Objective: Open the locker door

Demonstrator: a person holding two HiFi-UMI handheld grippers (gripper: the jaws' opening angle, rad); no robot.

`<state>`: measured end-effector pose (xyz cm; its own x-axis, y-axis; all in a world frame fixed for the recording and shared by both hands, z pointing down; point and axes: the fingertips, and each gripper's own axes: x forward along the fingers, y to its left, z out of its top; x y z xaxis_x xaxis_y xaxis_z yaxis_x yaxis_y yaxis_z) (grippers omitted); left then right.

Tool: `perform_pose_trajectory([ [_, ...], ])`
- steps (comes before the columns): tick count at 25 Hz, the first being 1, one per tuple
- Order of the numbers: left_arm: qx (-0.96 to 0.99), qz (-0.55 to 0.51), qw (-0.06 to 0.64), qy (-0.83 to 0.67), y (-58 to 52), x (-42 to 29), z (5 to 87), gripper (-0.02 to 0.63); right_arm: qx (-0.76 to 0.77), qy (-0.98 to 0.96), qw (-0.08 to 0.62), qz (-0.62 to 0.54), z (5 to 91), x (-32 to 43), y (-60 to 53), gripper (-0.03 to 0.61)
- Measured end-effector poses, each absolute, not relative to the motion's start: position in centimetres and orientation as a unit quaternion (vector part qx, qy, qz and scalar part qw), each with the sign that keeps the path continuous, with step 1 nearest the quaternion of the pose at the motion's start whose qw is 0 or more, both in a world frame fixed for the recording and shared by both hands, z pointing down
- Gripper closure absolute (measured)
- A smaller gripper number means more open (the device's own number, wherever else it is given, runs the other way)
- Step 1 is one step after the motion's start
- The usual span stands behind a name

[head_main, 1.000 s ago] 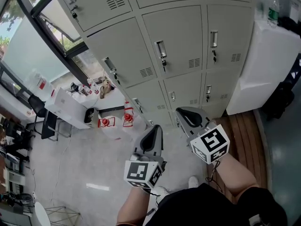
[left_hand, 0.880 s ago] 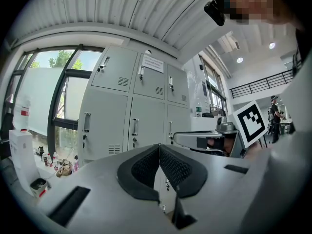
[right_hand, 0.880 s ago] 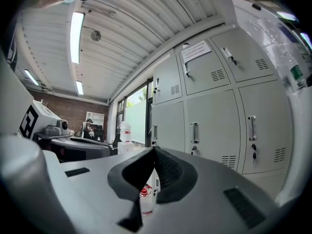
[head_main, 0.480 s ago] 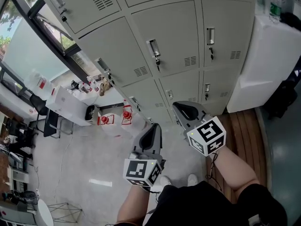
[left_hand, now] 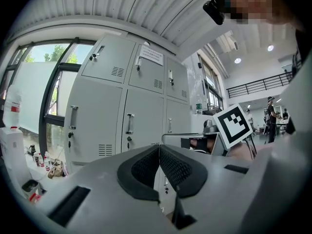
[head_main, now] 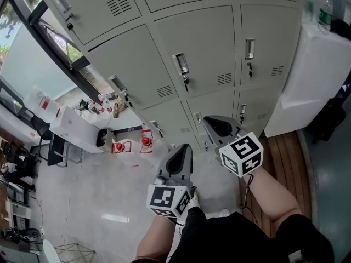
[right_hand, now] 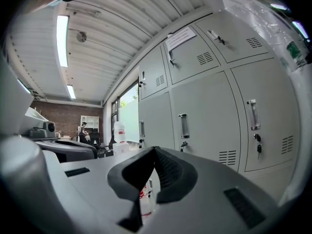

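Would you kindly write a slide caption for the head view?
Shut and empty, the left gripper and right gripper face a bank of closed grey lockers.

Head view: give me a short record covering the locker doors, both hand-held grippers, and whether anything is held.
locker doors: grey metal, all in view shut
middle door handle: untouched, key in the lock below it
left hand-held gripper: jaws together, empty, short of the lockers
right hand-held gripper: jaws together, empty, short of the lockers
task state: no door opened yet
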<state>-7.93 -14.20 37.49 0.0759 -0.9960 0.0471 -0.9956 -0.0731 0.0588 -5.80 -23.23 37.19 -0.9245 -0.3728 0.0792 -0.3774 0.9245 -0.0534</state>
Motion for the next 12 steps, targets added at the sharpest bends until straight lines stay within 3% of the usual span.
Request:
perform_pose_trajectory([
  [12,0.77,-0.006,0.049,-0.636,-19.4,-15.7,38.0,0.597,0.244,-0.969,0.032,0.038,36.4,-15.1,-30.5,0.525],
])
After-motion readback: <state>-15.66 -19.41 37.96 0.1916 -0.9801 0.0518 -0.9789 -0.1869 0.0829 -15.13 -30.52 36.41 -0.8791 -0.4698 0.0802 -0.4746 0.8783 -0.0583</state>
